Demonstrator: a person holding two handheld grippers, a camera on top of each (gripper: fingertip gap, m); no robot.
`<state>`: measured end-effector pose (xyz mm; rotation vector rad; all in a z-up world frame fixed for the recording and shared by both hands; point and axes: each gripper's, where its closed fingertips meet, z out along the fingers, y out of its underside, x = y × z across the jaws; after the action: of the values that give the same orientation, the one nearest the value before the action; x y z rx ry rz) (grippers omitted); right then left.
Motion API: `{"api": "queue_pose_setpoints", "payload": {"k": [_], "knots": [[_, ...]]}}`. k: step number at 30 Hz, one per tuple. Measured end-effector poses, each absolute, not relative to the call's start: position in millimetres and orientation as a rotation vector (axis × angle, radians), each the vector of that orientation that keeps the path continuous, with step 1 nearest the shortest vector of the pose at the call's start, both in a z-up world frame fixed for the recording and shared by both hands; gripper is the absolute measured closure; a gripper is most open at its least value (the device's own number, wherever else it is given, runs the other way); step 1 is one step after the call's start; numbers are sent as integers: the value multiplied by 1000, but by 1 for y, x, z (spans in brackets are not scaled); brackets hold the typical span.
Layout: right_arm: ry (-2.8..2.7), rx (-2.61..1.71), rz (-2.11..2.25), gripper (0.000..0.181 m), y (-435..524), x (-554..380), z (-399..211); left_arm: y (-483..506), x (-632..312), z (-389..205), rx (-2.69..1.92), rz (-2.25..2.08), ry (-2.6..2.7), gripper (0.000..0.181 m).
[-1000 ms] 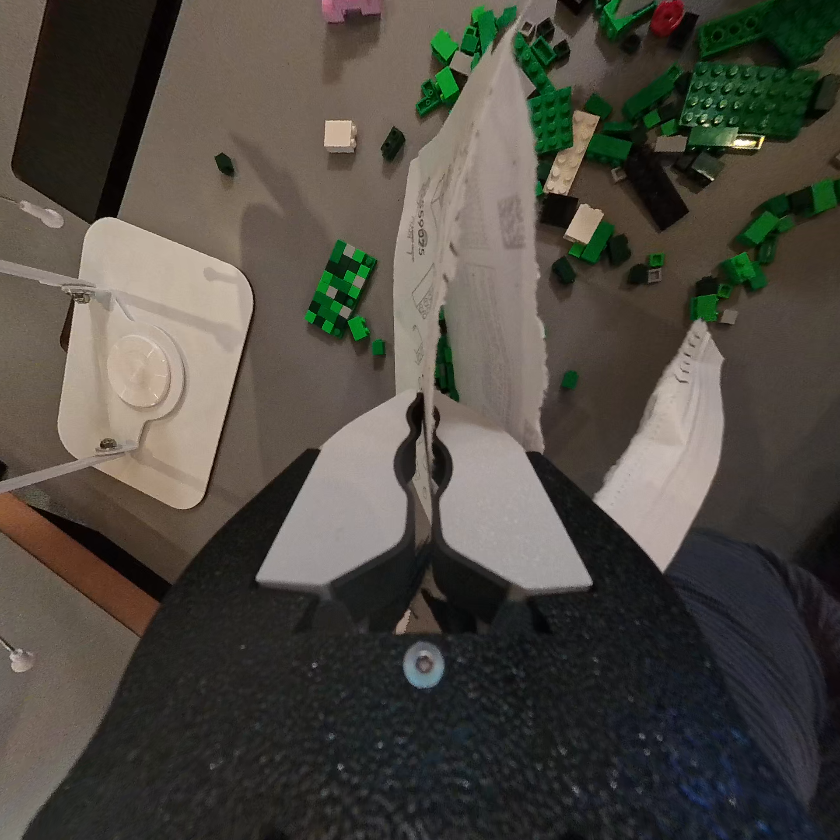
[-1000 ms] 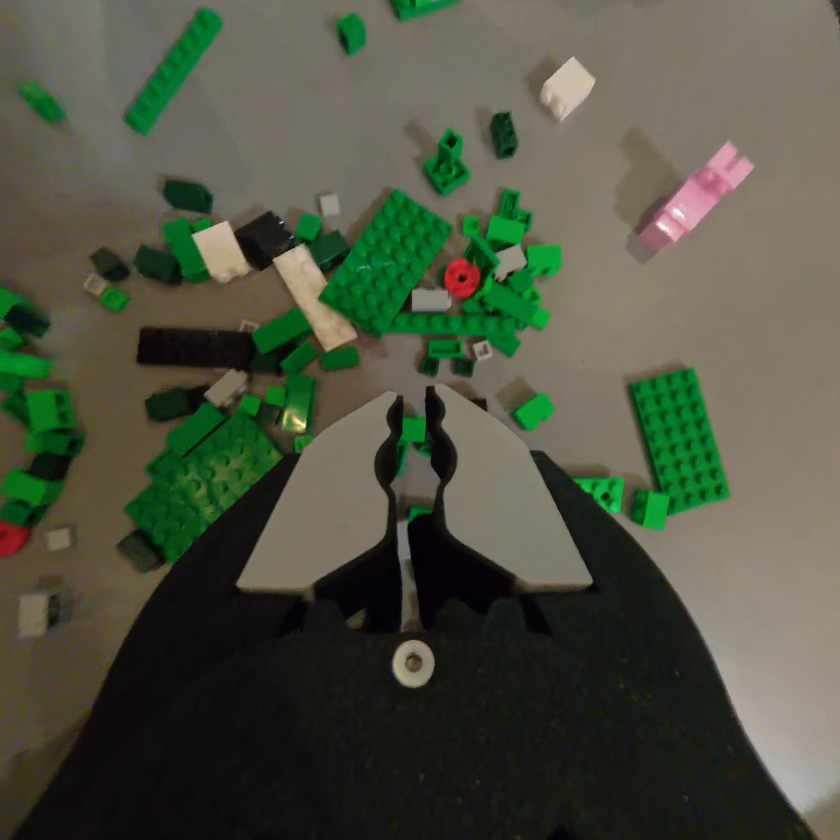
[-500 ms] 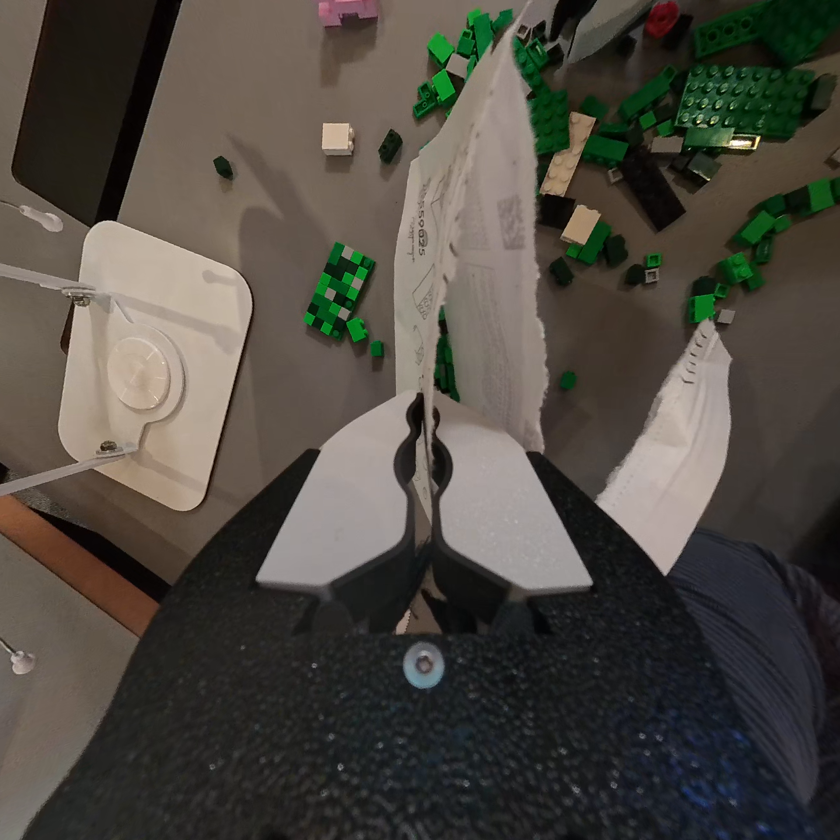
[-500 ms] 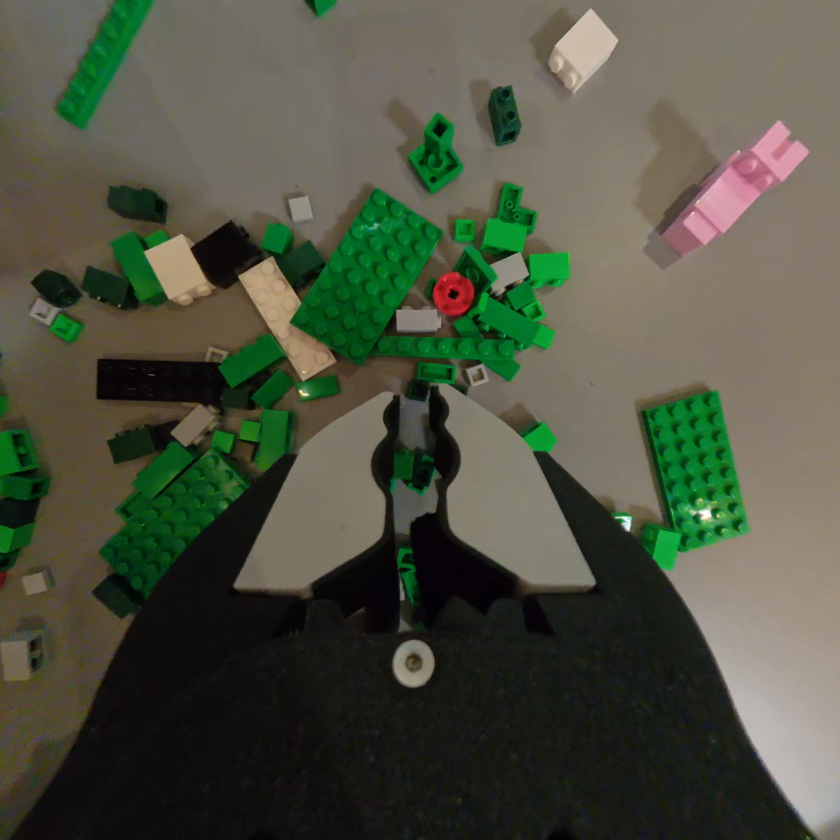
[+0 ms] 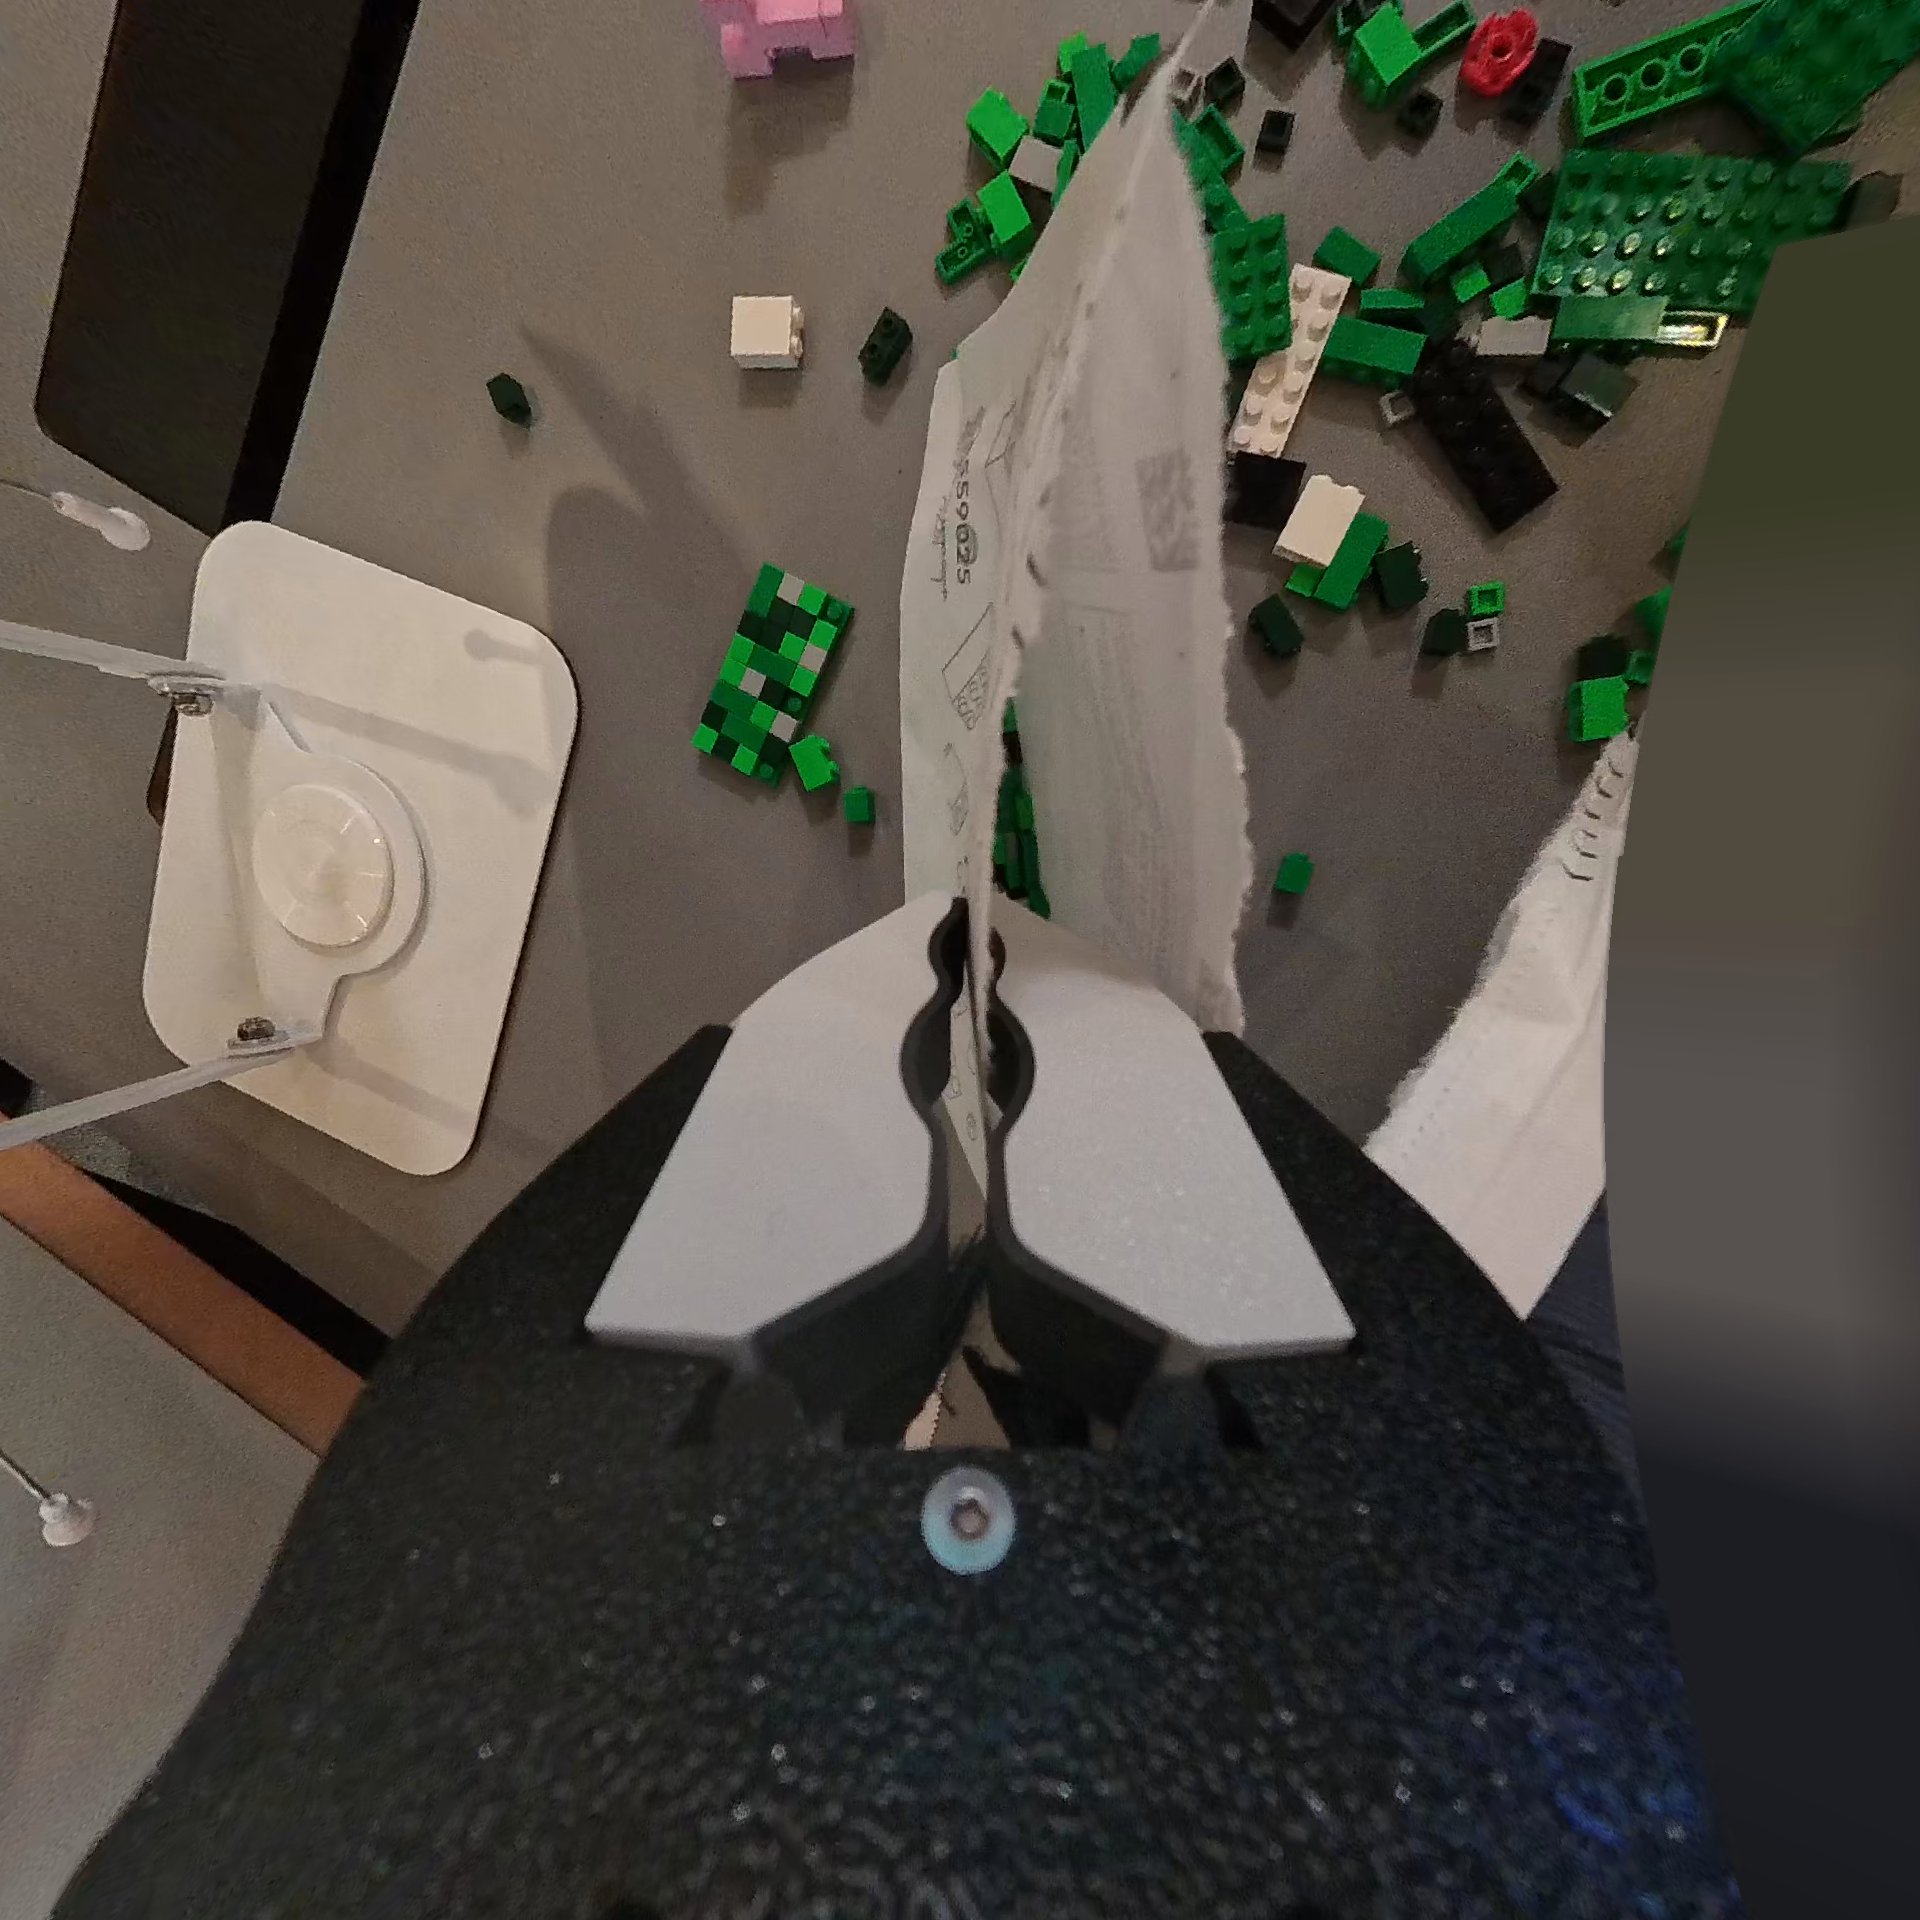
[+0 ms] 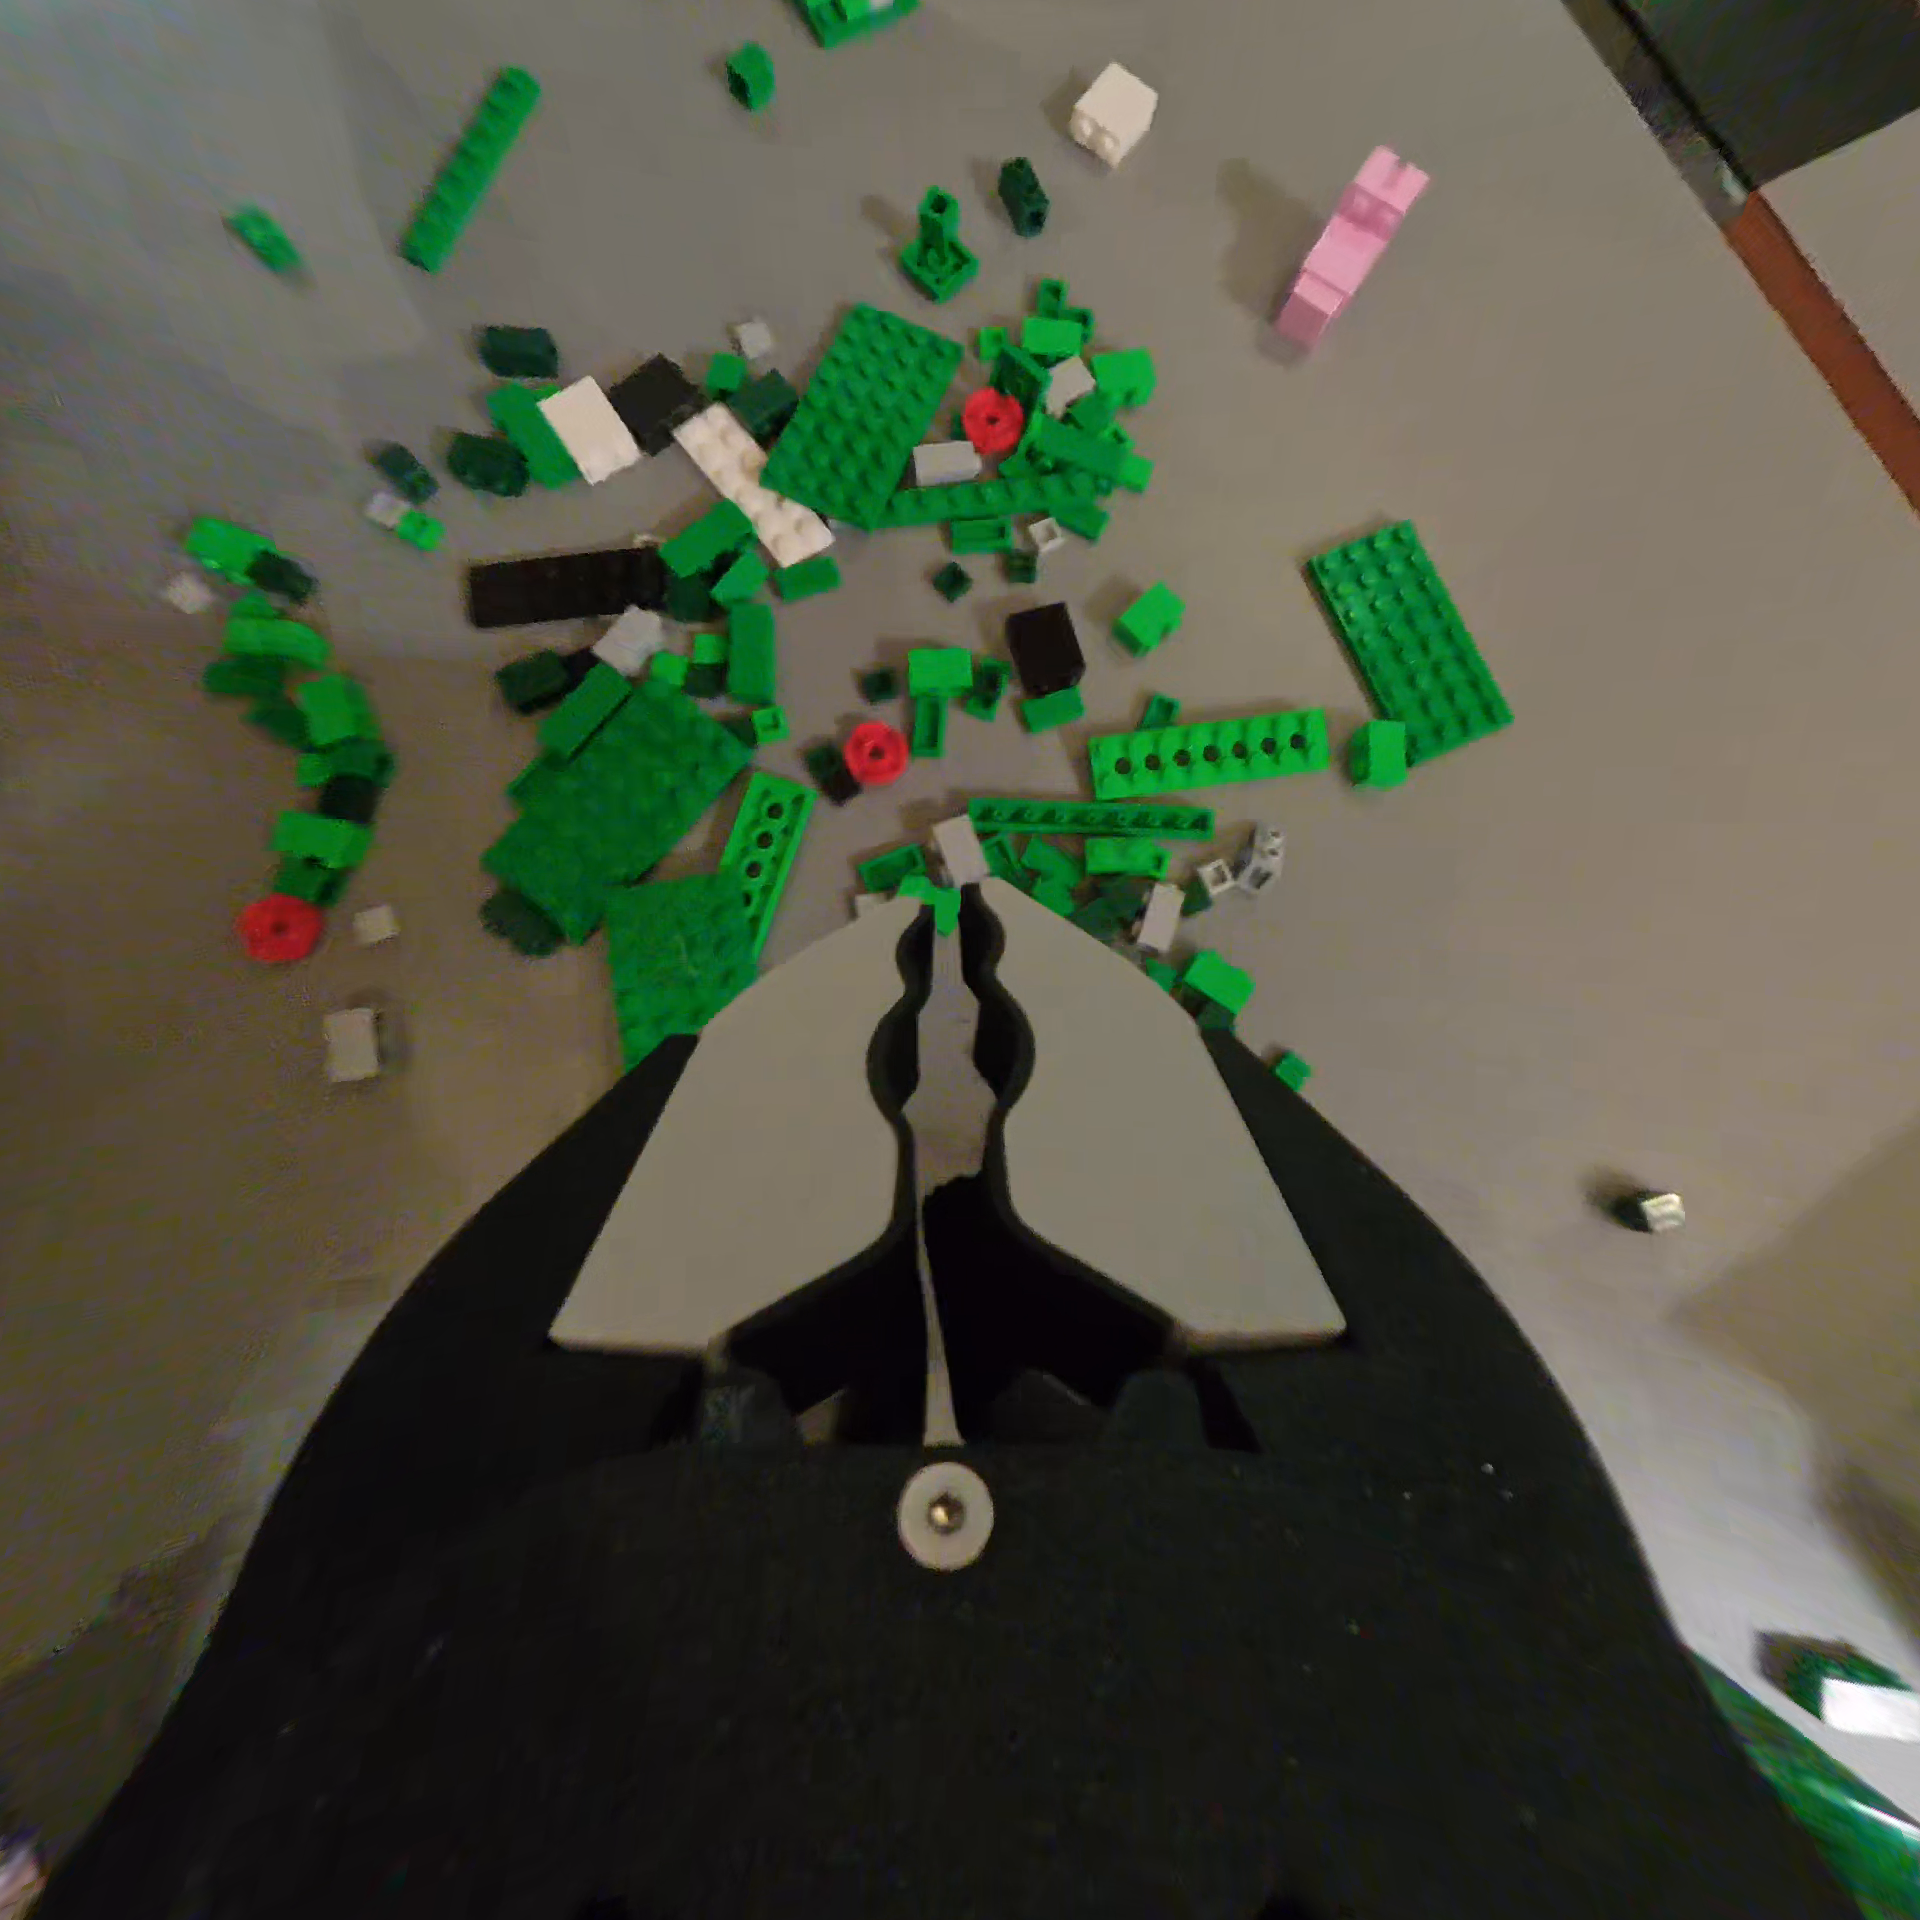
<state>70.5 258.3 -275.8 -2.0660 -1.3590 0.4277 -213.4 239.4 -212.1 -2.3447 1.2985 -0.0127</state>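
A torn paper bag (image 5: 1101, 582) was pinched in the left gripper (image 5: 977, 935), above the bricks (image 5: 1621, 239); judged light, limp, easily torn. The right gripper (image 6: 945, 914) was nearly closed, apparently empty.

Your left wrist view looks steeply down along its jaws onto the grey table (image 5: 623, 260) from well above; a torn paper bag (image 5: 1101, 623) fills the centre. Your right wrist view also looks down, closer, straight over the brick pile (image 6: 862, 416). Both views share the pink brick piece (image 5: 790, 31) (image 6: 1351, 239), white cube brick (image 5: 767, 330) (image 6: 1114, 112) and green plates.
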Motion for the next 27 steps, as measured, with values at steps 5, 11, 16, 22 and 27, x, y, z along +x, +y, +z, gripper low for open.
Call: {"api": "queue_pose_setpoints", "payload": {"k": [5, 11, 16, 22, 27], "knots": [[-1440, -1986, 476, 170, 258, 33, -293, 238, -208, -212, -2331, 10, 1332, 181], [-1576, -1990, 453, 169, 286, -11, -322, 236, -208, -211, -2331, 27, 1335, 181], [-1556, -2044, 502, 167, 297, -20, -333, 235, -207, -209, -2316, 27, 1334, 181], [-1572, -2041, 466, 167, 303, -22, -334, 235, -207, -208, -2308, 16, 1337, 181], [-1582, -2050, 477, 172, 302, -23, -335, 235, -208, -209, -2313, 11, 1329, 181]]}}
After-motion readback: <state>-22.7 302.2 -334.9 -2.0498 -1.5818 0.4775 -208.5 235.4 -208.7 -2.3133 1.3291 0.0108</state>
